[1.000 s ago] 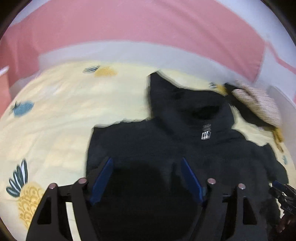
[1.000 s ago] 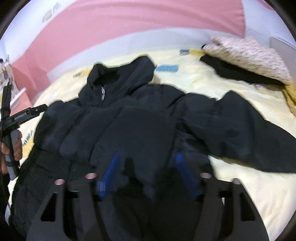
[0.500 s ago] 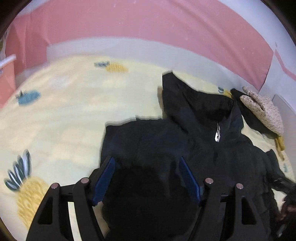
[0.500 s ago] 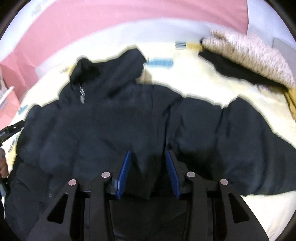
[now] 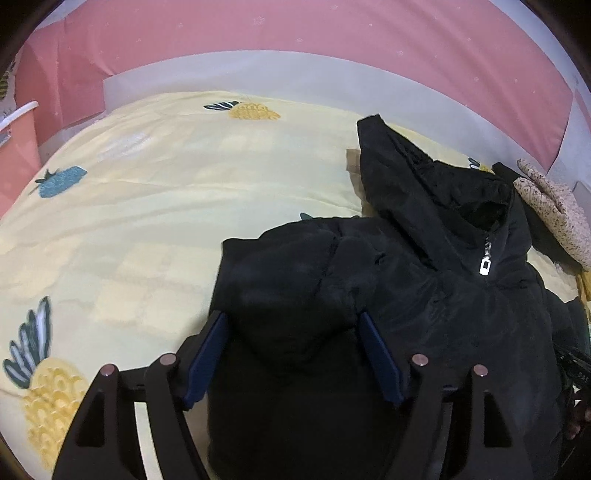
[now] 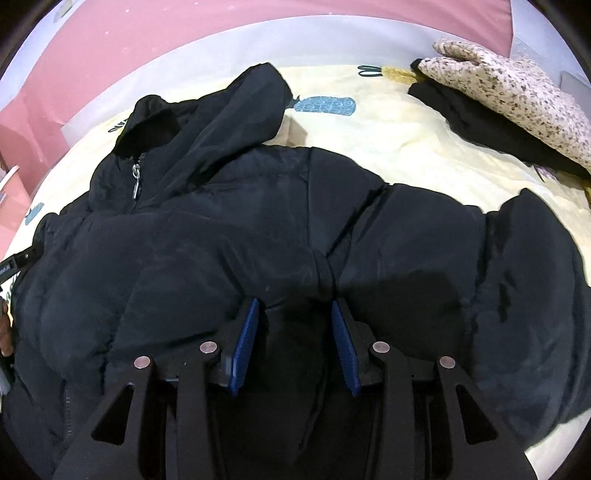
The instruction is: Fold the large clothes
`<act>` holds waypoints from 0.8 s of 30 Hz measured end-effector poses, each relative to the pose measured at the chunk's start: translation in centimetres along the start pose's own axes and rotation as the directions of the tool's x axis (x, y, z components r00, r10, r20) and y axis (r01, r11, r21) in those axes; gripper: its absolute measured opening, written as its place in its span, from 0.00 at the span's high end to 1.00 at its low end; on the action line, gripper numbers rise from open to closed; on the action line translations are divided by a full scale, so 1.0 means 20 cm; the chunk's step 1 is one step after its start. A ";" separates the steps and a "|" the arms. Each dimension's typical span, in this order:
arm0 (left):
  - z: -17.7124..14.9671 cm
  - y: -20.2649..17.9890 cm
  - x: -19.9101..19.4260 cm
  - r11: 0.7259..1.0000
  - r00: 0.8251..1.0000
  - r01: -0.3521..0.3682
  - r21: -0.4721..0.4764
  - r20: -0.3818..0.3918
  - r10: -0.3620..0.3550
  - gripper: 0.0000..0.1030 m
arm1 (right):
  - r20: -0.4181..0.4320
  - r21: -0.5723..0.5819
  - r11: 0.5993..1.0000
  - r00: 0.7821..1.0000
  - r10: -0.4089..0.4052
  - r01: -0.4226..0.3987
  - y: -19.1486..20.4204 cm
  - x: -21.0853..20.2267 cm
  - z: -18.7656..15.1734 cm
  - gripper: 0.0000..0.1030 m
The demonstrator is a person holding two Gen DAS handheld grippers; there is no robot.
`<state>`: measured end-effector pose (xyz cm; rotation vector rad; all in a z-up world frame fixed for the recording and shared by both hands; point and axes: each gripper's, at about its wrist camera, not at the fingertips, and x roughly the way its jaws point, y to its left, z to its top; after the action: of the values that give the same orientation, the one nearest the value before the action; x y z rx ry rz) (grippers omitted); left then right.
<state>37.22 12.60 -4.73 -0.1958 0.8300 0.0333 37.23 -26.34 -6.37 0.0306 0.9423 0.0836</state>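
A black hooded puffer jacket (image 5: 417, 295) lies front up on the yellow pineapple quilt (image 5: 147, 206), zipped to the collar, with its silver zip pull (image 5: 485, 265) showing. My left gripper (image 5: 291, 321) hangs low over the jacket's shoulder at its outer edge. Its jaws stand wide with the padded bulk between them, and no pinch shows. My right gripper (image 6: 293, 310) is at the other side, where sleeve meets body. Its blue pads (image 6: 246, 332) have come halfway together on a fold of the jacket (image 6: 258, 229), which puckers just past the tips. That sleeve (image 6: 524, 280) stretches out to the right.
A speckled beige garment (image 6: 509, 88) on a black one (image 6: 480, 122) lies at the far right of the bed. A pink wall (image 5: 295, 33) and a white bed edge (image 5: 332, 81) run behind. A person's hand (image 6: 4, 328) shows at the left rim of the right wrist view.
The right jaws narrowed onto the jacket fabric and the gripper moved in lower and closer. The left gripper sank slightly toward the shoulder; its jaws stayed wide.
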 end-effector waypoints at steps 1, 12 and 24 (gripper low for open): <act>0.00 -0.01 -0.04 1.000 1.000 0.009 -0.001 0.006 -0.009 0.31 | 0.011 -0.004 1.000 1.000 -0.013 0.013 0.00 -0.06 0.00 0.61; -0.27 -0.19 -0.75 0.986 0.985 0.100 0.136 0.129 -0.117 0.32 | 0.179 0.020 1.000 0.984 -0.016 0.013 -0.06 -0.78 -0.37 0.59; -0.66 -0.40 -1.13 0.970 0.973 0.170 0.172 0.123 -0.193 0.32 | 0.187 0.149 0.987 0.978 -0.088 0.060 -0.25 -1.13 -0.80 0.59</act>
<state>13.09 3.29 4.57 -0.1159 0.6692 -0.1904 11.32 -33.48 2.14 0.1334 0.7528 -0.0557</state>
